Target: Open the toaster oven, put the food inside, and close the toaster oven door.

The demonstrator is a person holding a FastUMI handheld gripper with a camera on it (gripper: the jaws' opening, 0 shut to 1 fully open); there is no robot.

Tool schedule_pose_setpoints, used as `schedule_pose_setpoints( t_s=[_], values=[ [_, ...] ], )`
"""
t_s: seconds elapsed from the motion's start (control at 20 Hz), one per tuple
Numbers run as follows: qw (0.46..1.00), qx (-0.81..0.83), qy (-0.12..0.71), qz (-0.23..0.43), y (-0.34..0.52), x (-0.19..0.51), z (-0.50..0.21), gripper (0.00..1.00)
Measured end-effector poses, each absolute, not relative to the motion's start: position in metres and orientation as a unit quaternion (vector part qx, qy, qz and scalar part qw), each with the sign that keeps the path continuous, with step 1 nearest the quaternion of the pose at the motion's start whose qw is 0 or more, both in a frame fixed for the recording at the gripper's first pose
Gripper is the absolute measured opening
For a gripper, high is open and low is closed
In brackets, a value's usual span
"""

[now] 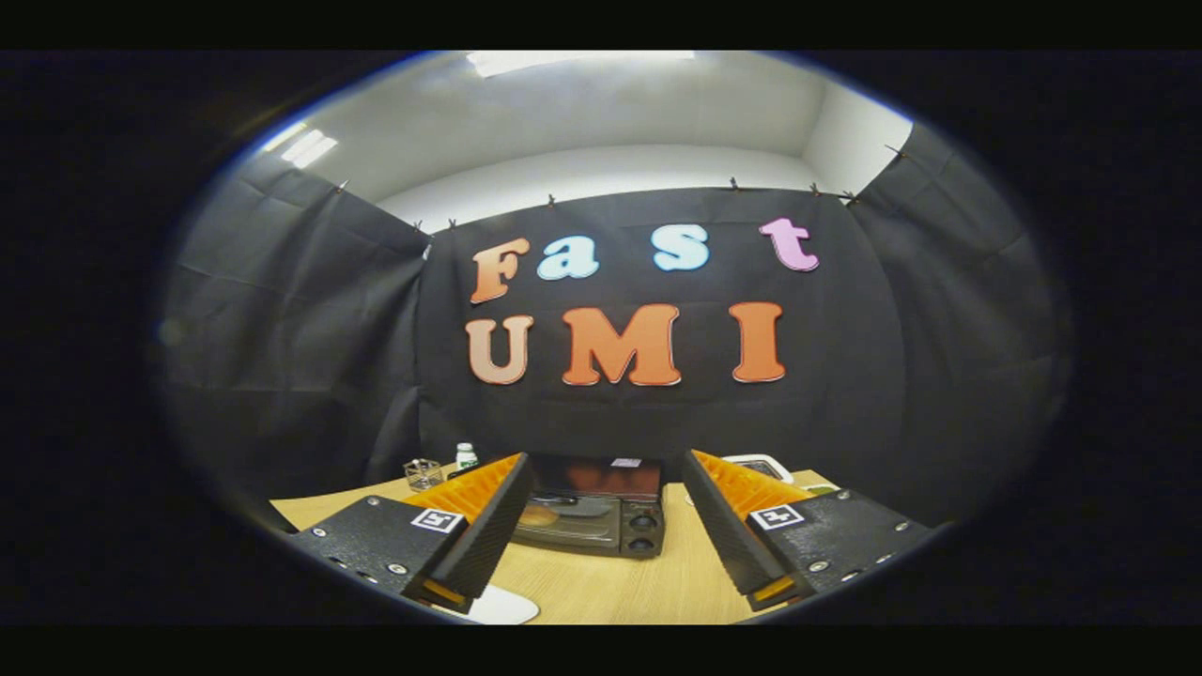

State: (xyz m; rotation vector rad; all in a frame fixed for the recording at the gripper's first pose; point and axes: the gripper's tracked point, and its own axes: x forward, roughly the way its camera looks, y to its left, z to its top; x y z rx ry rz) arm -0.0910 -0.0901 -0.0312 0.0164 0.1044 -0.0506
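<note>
A dark toaster oven stands on the wooden table, beyond my fingers and seen through the gap between them. Its glass door looks shut, with two round knobs down its right side. My gripper is open, the fingers spread wide with nothing held between them. A white plate's edge shows on the table just below the left finger; any food on it is hidden.
At the back left of the table stand a small clear container and a white bottle with a green label. A white object sits behind the right finger. Black cloth walls close the booth on three sides.
</note>
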Motion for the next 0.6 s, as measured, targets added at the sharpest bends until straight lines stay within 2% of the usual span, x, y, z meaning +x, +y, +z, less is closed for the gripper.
schedule_pose_setpoints(
  t_s=[0.6],
  values=[
    [0.999,-0.01,0.029,-0.023,-0.092,-0.0939,-0.0227,0.95]
  ],
)
